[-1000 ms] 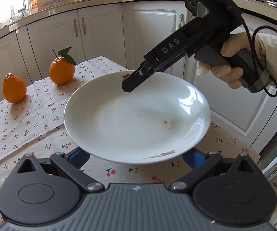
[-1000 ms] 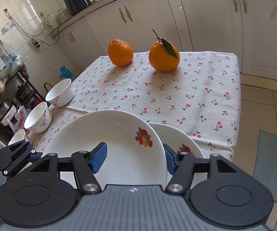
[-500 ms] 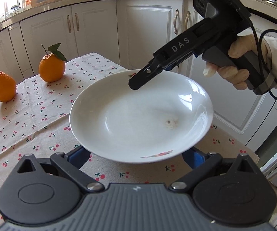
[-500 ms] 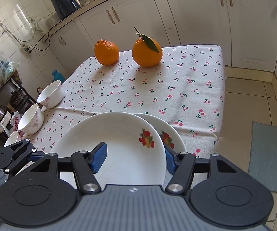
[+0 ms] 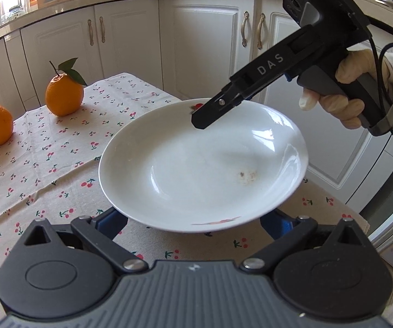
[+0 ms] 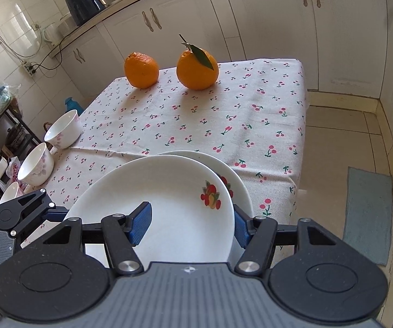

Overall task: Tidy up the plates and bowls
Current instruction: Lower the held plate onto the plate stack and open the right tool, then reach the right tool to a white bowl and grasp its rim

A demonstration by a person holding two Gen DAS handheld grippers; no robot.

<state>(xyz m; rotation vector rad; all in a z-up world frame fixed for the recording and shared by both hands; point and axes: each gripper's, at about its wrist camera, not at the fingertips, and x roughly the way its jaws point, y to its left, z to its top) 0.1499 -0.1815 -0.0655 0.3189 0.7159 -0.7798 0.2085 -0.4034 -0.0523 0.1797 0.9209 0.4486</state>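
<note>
- Gripping the near rim of the upper plate (image 6: 169, 205), the right gripper (image 6: 192, 225) has its blue pads partly closed, one over the plate's inner face and one outside its edge.
- A second plate (image 6: 238, 184) sits just behind the upper plate, partly hidden by it.
- The left gripper (image 5: 193, 222) lies under the upper plate's other edge, its pads set wide; whether they press it I cannot tell.
- Left of the plates stand two bowls (image 6: 36, 164), at the cherry tablecloth's (image 6: 251, 114) edge.
- Beyond the plates sit two oranges (image 6: 197, 68).
</note>
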